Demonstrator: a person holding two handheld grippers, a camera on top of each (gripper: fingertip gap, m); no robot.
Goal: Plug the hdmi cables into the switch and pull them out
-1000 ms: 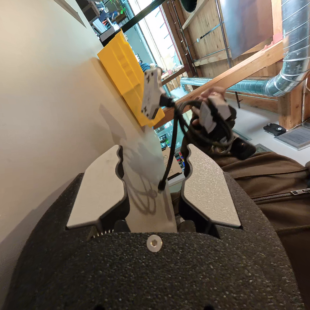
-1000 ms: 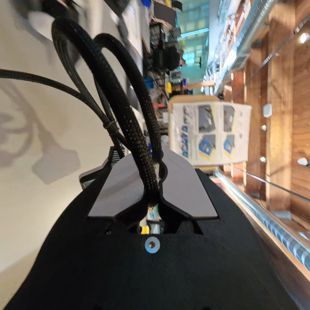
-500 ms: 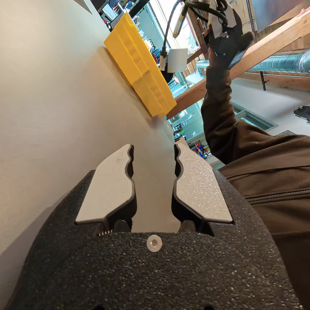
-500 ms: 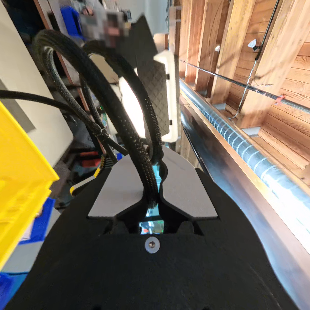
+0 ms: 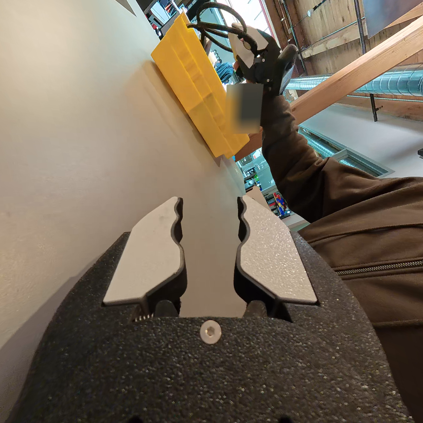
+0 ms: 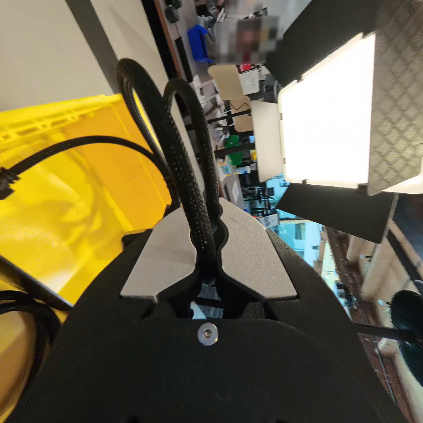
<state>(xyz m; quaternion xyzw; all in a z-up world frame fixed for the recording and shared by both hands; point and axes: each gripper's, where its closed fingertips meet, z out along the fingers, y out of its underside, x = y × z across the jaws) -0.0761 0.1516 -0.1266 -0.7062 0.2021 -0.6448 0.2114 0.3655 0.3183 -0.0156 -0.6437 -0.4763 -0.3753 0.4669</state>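
Braided black cable (image 6: 196, 174) is clamped between the two pale pads of the right gripper (image 6: 211, 219): both pads press on the doubled strands, which rise out of the grip towards twelve o'clock in two tall loops and curve off to ten o'clock over the yellow bin (image 6: 75, 174). A thinner run of the same cable crosses the bin's mouth at nine o'clock and ends in a dark bound knot at the picture's left edge. So the cable's long axis runs up and away along the fingers, and the bin lies directly to the left of them, just beside the loops.

From the left wrist view, the left gripper (image 5: 209, 219) stands partly open with nothing between its fingers (image 5: 158, 247); only bare pale table (image 5: 80, 137) shows in the gap. It rests low over the table, well apart from the bin (image 5: 194, 77), which lies at twelve to one o'clock from it. There the right gripper (image 5: 249, 49) shows at the bin's far upper rim, cable loops (image 5: 215, 23) arching above it, on a brown sleeve (image 5: 297, 160). The right gripper is plainly the nearer one to the bin.

Around them: timber beams, a silver duct (image 5: 366, 82) and a bright panel lamp (image 6: 325, 114) at two o'clock in the right wrist view
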